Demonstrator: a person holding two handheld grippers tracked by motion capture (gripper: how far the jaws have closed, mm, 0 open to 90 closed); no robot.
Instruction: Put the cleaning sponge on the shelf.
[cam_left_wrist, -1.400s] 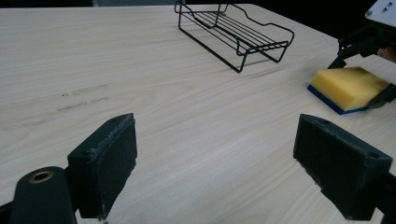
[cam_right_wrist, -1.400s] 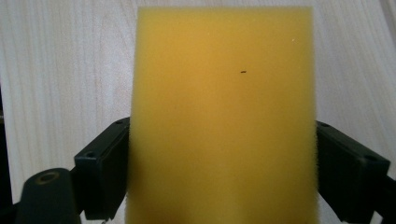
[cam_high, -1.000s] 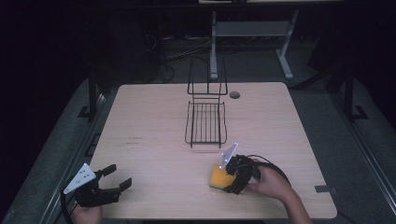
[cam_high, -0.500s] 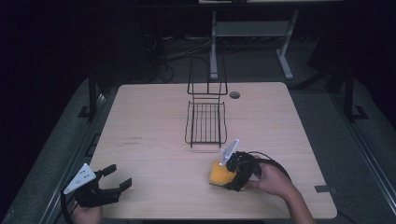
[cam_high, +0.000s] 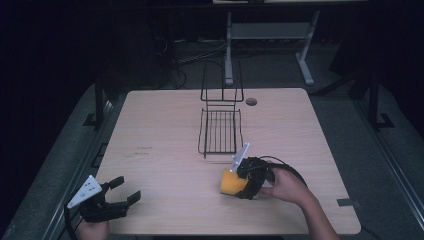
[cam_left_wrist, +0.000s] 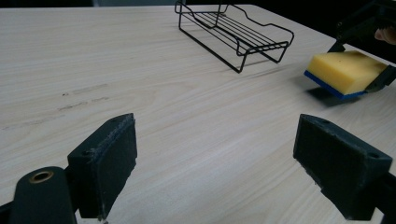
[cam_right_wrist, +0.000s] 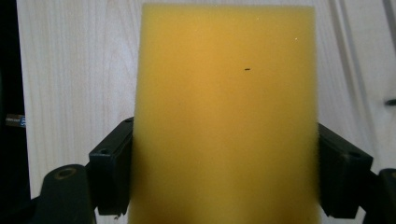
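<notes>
A yellow sponge (cam_high: 231, 183) with a blue underside is held clamped between the two jaws of the right tool (cam_high: 248, 178), gripped across its width at the rear. It is seen just in front of the wire rack (cam_high: 220, 131), slightly to the rack's right, and is lifted a little off the bench (cam_high: 160, 125), as shown by the shadow under it in the left gripper view. Its long axis runs straight out from the jaws, the free end pointing away from the right hand (cam_high: 284, 186) toward the bench's left side; the broad yellow face is turned upward.

The left tool (cam_high: 121, 191) is held wide open with nothing between its jaws, at the near left corner of the bench, well apart from the rack. Between this tool and the rack a broad stretch of bare wood is left. The rack is placed near the middle of the bench toward the far edge, its long axis running front to back, with its tall wire back at the far end
</notes>
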